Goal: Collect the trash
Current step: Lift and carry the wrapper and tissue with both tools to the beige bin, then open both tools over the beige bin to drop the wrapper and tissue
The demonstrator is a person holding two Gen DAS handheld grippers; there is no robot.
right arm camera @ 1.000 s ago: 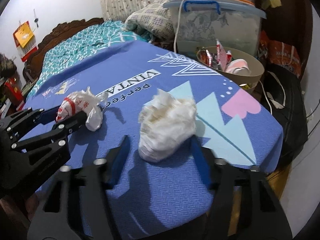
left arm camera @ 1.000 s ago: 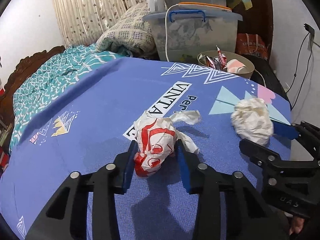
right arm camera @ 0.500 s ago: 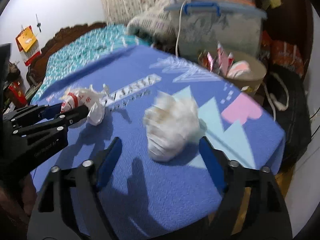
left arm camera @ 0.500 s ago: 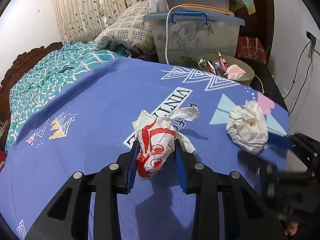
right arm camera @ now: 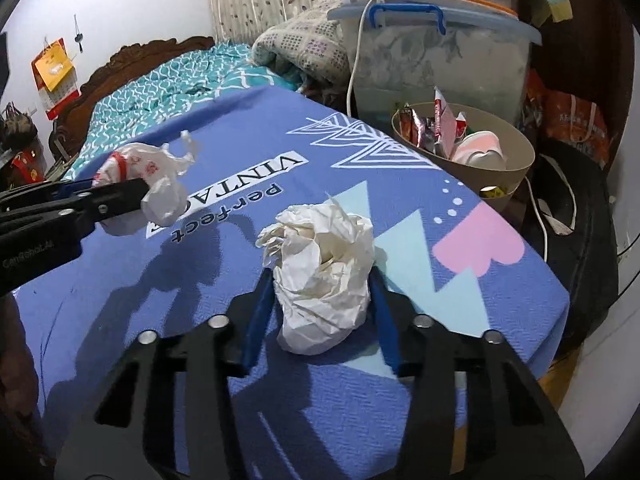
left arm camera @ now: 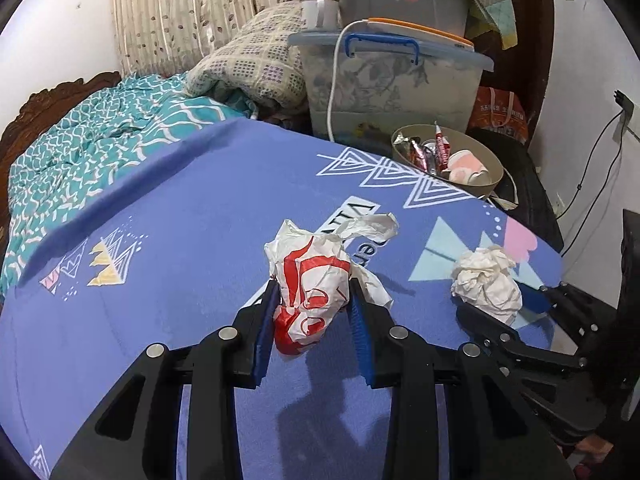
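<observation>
Blue patterned cloth covers the tabletop [left arm camera: 168, 208], with a bed [left arm camera: 80, 148] beyond its left side. Left tongs [left arm camera: 314, 304] are clenched on a crumpled red-and-white bag [left arm camera: 310, 280], their blue pads pressing both its sides. Right of them, the right tongs [right arm camera: 322, 300] grip a ball of white paper [right arm camera: 322, 276] between their pads. Farther ahead and right of both tongs, a round bin [right arm camera: 516, 168] holding wrappers stands just past the tabletop's edge.

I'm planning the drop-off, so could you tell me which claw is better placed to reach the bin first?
Right, probably. The right claw, gripping the white paper wad, sits nearer the bin than the left claw does.
</observation>
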